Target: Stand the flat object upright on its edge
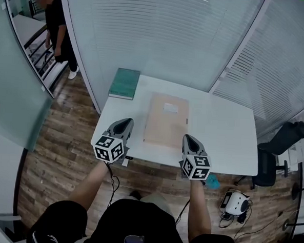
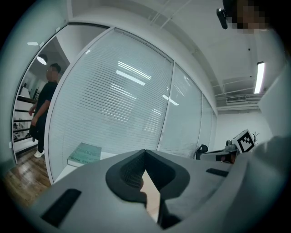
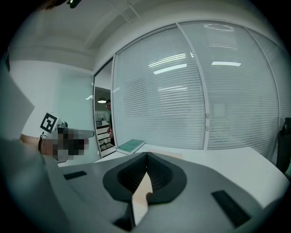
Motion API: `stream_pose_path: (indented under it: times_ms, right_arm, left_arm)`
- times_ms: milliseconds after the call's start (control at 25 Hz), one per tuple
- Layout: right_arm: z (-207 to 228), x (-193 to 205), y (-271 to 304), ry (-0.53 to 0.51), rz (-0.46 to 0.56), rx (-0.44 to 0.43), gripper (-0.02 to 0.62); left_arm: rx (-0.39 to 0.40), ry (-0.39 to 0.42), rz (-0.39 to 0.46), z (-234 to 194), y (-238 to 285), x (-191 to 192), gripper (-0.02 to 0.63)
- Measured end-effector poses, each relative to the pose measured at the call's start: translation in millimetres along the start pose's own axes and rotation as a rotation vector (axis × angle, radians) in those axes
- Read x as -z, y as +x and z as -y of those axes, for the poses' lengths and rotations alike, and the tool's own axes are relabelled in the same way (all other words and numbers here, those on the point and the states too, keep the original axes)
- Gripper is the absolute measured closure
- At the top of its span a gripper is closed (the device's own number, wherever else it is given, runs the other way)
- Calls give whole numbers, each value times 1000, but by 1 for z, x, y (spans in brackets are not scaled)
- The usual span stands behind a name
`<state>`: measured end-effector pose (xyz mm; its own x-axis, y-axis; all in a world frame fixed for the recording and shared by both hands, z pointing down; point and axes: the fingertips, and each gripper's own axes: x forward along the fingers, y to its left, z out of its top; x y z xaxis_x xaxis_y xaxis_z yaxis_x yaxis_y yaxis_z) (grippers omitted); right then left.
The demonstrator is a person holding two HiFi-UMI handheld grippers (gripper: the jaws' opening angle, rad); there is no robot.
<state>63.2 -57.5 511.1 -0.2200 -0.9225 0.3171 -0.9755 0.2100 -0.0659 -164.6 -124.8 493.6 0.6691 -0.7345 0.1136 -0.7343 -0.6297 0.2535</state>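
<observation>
Evidently, left gripper (image 1: 126,123) and right gripper (image 1: 188,138) fingers were shut tight, empty, flanking the tan folder (image 1: 166,119); lifting one edge while bracing the other seemed advisable.

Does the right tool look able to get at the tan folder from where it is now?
Probably yes. The tan folder lies flat on the white table close beside the right tool, with nothing between them. The tool is shut, so it would have to open first.
</observation>
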Motion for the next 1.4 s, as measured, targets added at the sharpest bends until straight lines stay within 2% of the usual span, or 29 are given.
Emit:
stream_pose_path:
  times_ms: [360, 920, 1400]
  right_arm:
    - [14, -1, 11, 6, -6, 3, 574]
    - [59, -23, 71, 19, -4, -21, 574]
    - [99, -11, 102, 38, -45, -9, 574]
  left_arm:
    - [5, -7, -18, 1, 16, 6, 586]
    - [-31, -1, -32, -23, 80, -3, 586]
    - [-31, 10, -102, -30, 126, 20, 586]
